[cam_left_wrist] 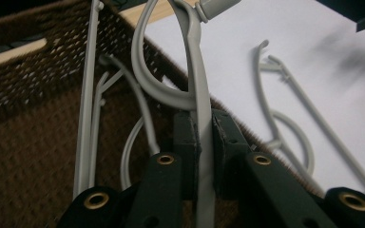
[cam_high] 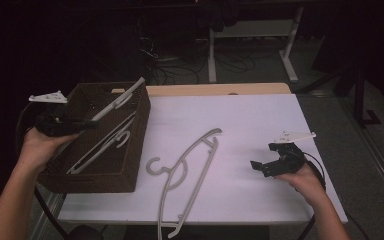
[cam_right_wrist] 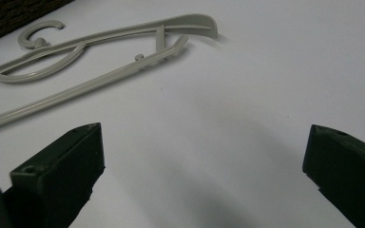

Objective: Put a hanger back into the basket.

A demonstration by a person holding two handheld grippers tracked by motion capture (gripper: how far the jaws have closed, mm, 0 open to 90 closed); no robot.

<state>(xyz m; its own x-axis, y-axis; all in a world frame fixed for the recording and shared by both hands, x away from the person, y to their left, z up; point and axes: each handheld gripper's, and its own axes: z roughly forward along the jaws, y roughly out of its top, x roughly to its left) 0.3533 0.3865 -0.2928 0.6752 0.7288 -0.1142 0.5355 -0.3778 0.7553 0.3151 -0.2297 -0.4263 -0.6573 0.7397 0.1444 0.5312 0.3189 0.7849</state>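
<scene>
1. Clearly clamped: left hand-held gripper point(cam_high: 87, 122), at the left of the high view, pinching a grey hanger point(cam_high: 122, 97) by its flat bar.
2. Seen up close in the left gripper view: both black pads point(cam_left_wrist: 187, 137) pressed against the held hanger's bar point(cam_left_wrist: 202, 133), hook curling away at top centre of that frame.
3. Held hanger angled up and to the right over a dark brown woven basket point(cam_high: 137, 145), its far end poking past the basket's back rim, upper centre-left of the high view.
4. Inside the basket: another grey hanger point(cam_high: 105, 145) lying slantwise on the bottom, also visible at lower left of the left gripper view point(cam_left_wrist: 88, 142).
5. Basket parked on the left edge of the white worktop point(cam_high: 250, 120), partly overhanging it.
6. Lying flat on the worktop, centre of the high view: a third grey hanger point(cam_high: 187, 170), hook pointing left, just beside the basket's right wall but apart from it.
7. Right hand-held gripper point(cam_high: 260, 167), at the right of the high view, low over the worktop, well apart from the loose hanger.
8. Right gripper view: jaws spread wide with nothing between them, bare white surface below, loose hanger point(cam_right_wrist: 123, 52) across the upper left of that frame.
</scene>
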